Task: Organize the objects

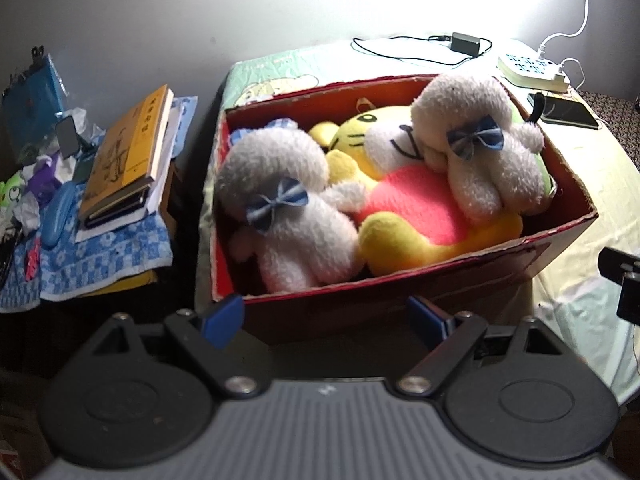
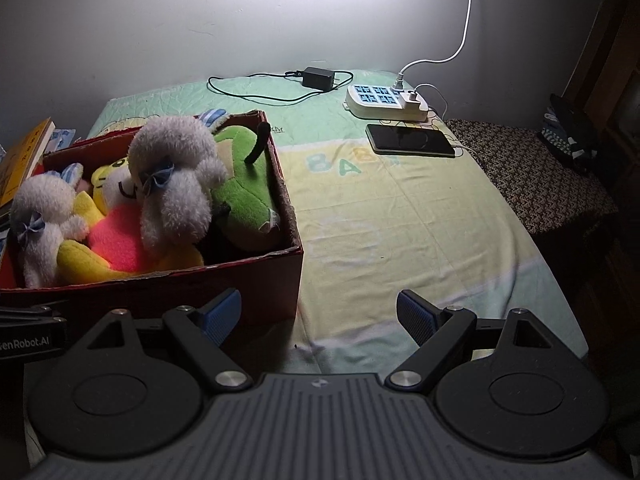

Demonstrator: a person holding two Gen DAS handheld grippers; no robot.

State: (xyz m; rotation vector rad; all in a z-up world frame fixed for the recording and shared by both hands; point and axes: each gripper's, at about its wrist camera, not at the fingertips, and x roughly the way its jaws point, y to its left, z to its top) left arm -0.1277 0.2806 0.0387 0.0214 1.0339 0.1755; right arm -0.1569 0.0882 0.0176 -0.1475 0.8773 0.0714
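Note:
A red cardboard box (image 1: 400, 288) (image 2: 256, 276) stands on the bed and holds several plush toys. Two white fluffy toys with blue bows (image 1: 280, 208) (image 1: 476, 148) lie over a yellow and pink plush (image 1: 416, 208). A green plush (image 2: 244, 184) fills the box's right end. My left gripper (image 1: 326, 316) is open and empty, just in front of the box's near wall. My right gripper (image 2: 320, 312) is open and empty, by the box's near right corner above the sheet.
A phone (image 2: 412, 140), a white power strip (image 2: 386, 98) with cables and a black charger (image 2: 318, 78) lie at the bed's far end. A side table on the left holds stacked books (image 1: 128, 156) and clutter. A patterned seat (image 2: 532, 172) stands to the right.

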